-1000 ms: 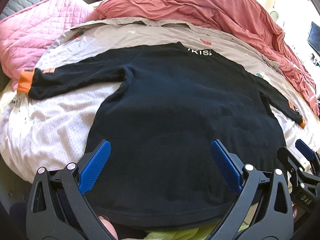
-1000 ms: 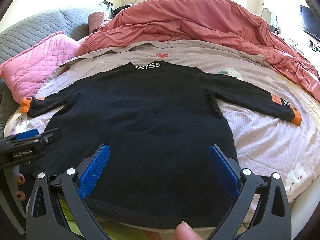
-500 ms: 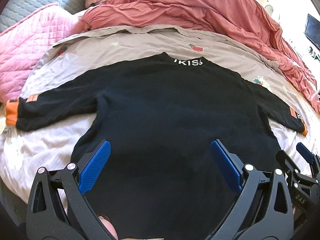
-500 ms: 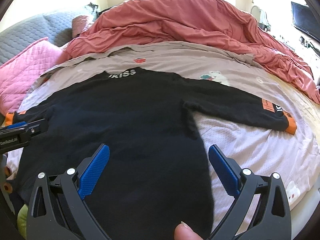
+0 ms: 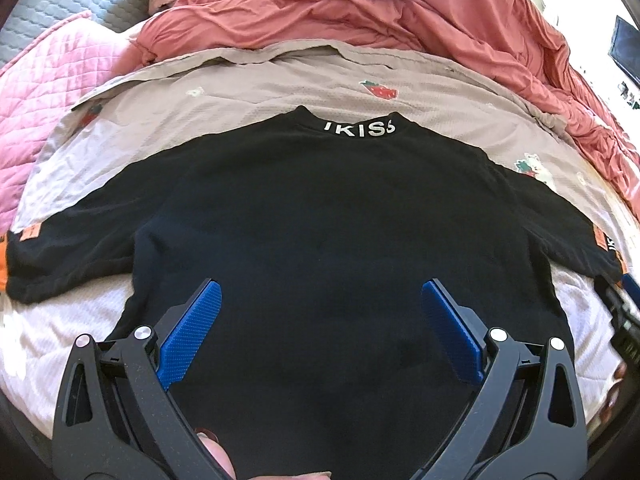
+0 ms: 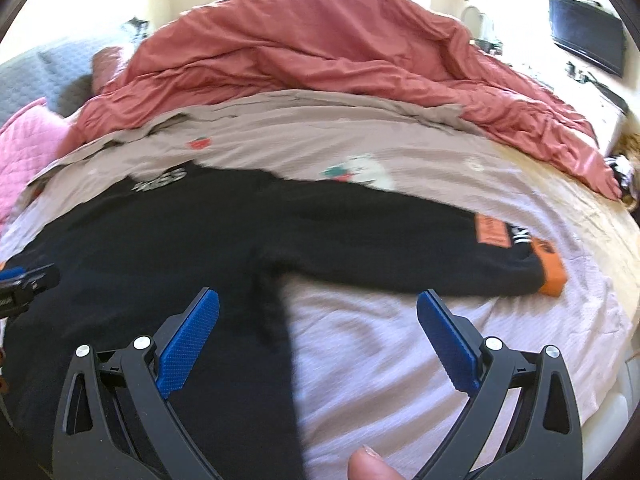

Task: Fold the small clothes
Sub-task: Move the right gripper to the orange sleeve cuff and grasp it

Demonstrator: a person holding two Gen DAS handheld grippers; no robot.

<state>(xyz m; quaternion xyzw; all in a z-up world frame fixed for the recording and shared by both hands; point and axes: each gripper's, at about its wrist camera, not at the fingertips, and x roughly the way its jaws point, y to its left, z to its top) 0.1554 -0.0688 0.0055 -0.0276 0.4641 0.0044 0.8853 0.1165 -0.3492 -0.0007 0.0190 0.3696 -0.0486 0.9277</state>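
A small black long-sleeved shirt (image 5: 320, 220) lies flat on the bed with both sleeves spread out and white letters on its collar (image 5: 360, 130). Its cuffs are orange. My left gripper (image 5: 320, 320) is open and empty over the shirt's lower body. My right gripper (image 6: 318, 328) is open and empty over the right armpit, with the right sleeve (image 6: 400, 240) and its orange cuff (image 6: 550, 270) beyond it. The shirt's body (image 6: 140, 260) fills the left of the right wrist view. Each gripper's tip shows at the edge of the other's view.
The shirt lies on a pale pink-beige bedsheet (image 5: 260, 88) with small prints. A rumpled red duvet (image 5: 380, 12) is heaped behind it. A pink quilted pillow (image 5: 44, 92) lies at the left. The bed's right edge (image 6: 616, 360) is close to the cuff.
Both grippers moved right and forward over the shirt. The right one swung from the shirt's hem to its right side, bringing the right sleeve into the middle of view. Jaws stayed open.
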